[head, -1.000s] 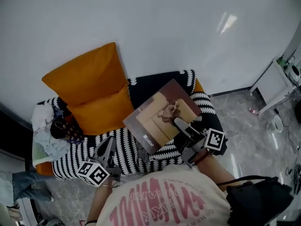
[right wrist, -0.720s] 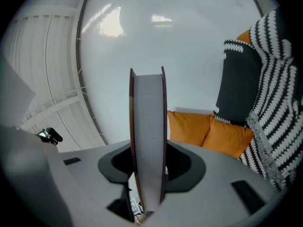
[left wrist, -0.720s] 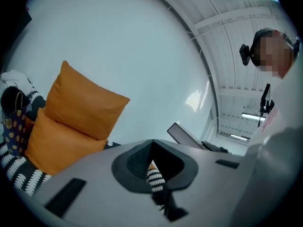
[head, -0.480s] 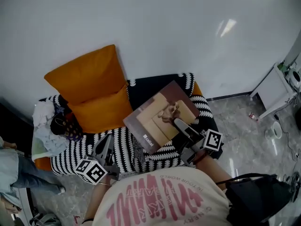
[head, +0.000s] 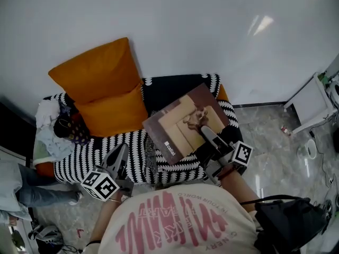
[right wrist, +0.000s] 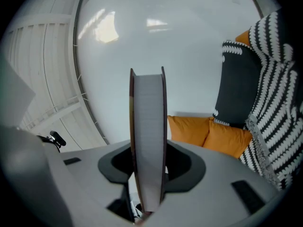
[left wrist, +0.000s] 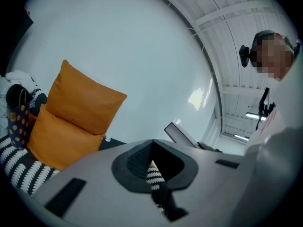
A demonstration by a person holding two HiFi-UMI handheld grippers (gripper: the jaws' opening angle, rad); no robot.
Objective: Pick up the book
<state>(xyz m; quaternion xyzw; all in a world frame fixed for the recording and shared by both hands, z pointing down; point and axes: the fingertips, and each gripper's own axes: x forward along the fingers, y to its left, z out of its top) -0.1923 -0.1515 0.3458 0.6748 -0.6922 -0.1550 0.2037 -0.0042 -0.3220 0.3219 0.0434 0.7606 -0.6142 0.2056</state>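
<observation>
Thin brown hardcover book [head: 183, 121] sits mid-frame, tilted, up off the black-and-white striped sofa [head: 74, 163]. The grey right gripper [head: 207, 135] pinches its edge, I'd guess for one-handed carrying. Grey left gripper [head: 121, 151], lower left, is pressed together and empty.

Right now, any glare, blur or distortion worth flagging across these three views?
Head view: wide-angle bending, light glare on the white wall. Left gripper view: strong fisheye, dark corners. Right gripper view: fisheye too, wall glare at upper left, close book edge slightly soft.
</observation>
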